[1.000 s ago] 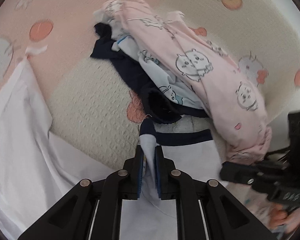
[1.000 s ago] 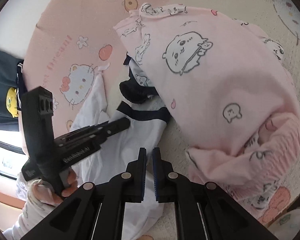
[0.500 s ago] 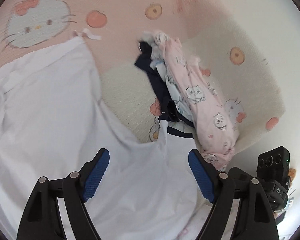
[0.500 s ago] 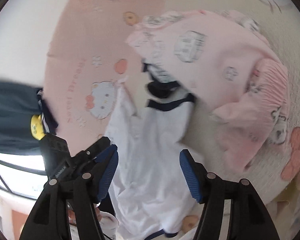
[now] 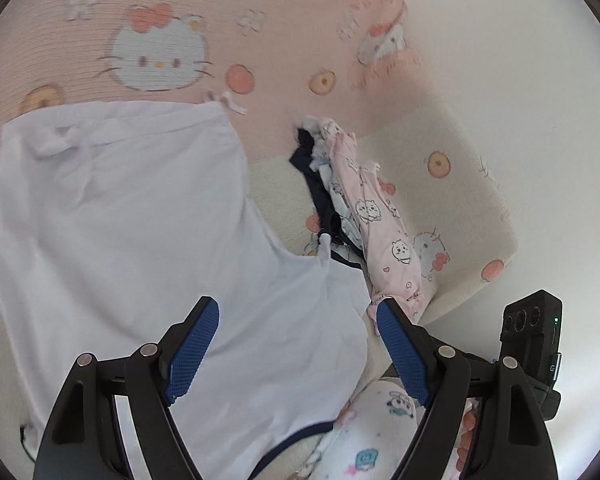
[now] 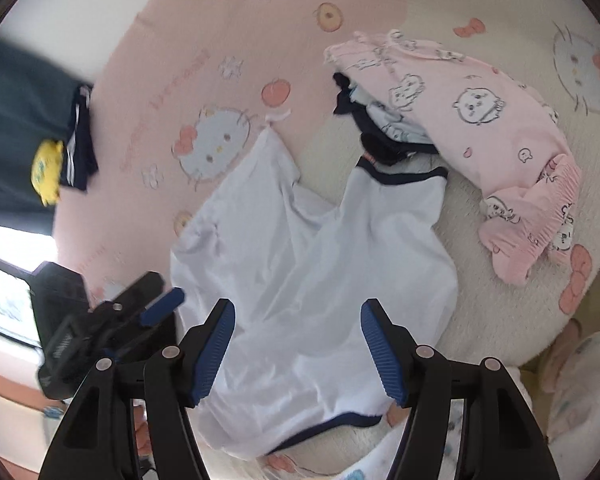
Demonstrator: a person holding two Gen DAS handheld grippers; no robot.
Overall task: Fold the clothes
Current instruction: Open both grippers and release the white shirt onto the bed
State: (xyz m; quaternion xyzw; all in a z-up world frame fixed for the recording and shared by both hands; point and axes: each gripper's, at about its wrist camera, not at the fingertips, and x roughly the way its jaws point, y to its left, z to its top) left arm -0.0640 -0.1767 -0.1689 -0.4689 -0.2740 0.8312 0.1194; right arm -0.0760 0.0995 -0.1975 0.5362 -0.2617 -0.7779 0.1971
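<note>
A white T-shirt (image 5: 152,240) with navy trim lies spread and rumpled on the bed, its navy-edged sleeve (image 6: 400,178) towards a pile of clothes. My left gripper (image 5: 296,344) hangs open above the shirt's lower part, with nothing between its blue pads. My right gripper (image 6: 298,344) is open too, above the same white T-shirt (image 6: 320,280), and holds nothing. In the right wrist view, the left gripper (image 6: 156,294) shows at the lower left, beside the shirt's edge.
A pile with pink cartoon-print pyjamas (image 5: 380,220) (image 6: 480,120) and a navy garment (image 5: 316,184) (image 6: 380,148) lies beyond the shirt. The bedcover (image 5: 160,56) is pink and cream with cat prints. A dark garment with a yellow patch (image 6: 44,168) lies far left. A person's printed sleeve (image 5: 372,440) shows below.
Both grippers were shut on the white shirt's fabric; they have opened, let it go and lifted back. The shirt now lies loose on the bed.
</note>
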